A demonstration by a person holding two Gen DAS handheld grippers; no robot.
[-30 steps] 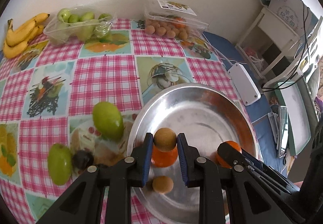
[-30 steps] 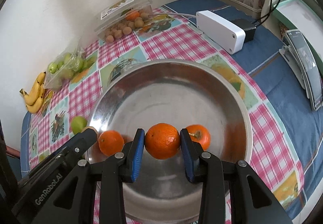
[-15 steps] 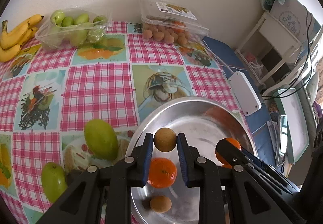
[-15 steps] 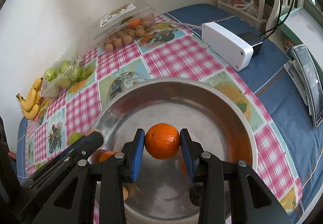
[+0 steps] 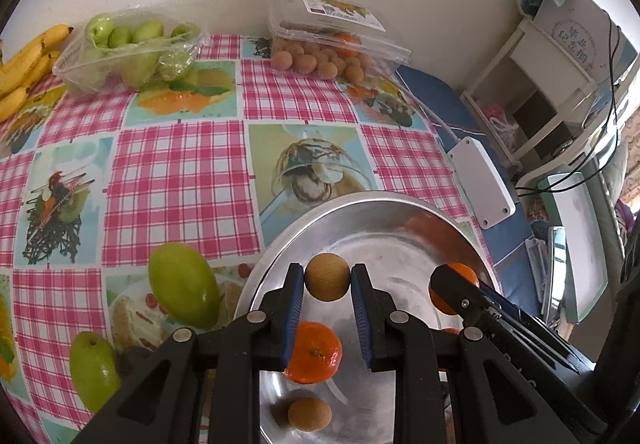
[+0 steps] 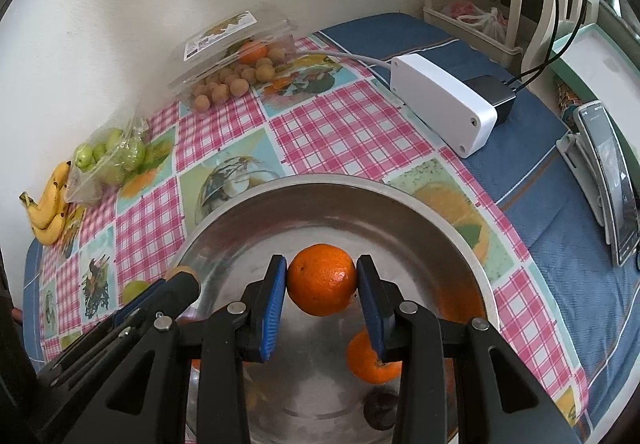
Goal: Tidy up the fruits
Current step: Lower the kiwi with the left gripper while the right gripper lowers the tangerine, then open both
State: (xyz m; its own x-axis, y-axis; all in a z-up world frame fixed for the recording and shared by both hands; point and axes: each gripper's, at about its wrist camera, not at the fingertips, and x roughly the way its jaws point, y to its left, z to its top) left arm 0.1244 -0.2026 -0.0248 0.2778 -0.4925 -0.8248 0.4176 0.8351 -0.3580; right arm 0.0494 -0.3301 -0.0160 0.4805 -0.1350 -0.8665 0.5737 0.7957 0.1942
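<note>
Fruits lie spread over a checked tablecloth [image 5: 180, 180], most of them in containers. The largest container, a round steel bowl [image 6: 400, 204], holds a loose orange [image 5: 314, 352] and a small brown fruit [image 5: 309, 415] in the left wrist view, and another orange [image 6: 370, 364] low in the right wrist view. By the wall an open clear tray [image 5: 128, 52] holds green fruits, and a lidded clear box [image 5: 332, 40] holds many small brown fruits and what looks like one orange. Bananas [image 5: 24, 68] lie beside the tray. Two green mangoes [image 5: 184, 296] rest on the cloth just beside the bowl. The left gripper [image 5: 327, 294] clamps a brown fruit [image 5: 327, 281] above the bowl. The right gripper [image 6: 322, 294] clamps an orange [image 6: 322, 284] there too.
</note>
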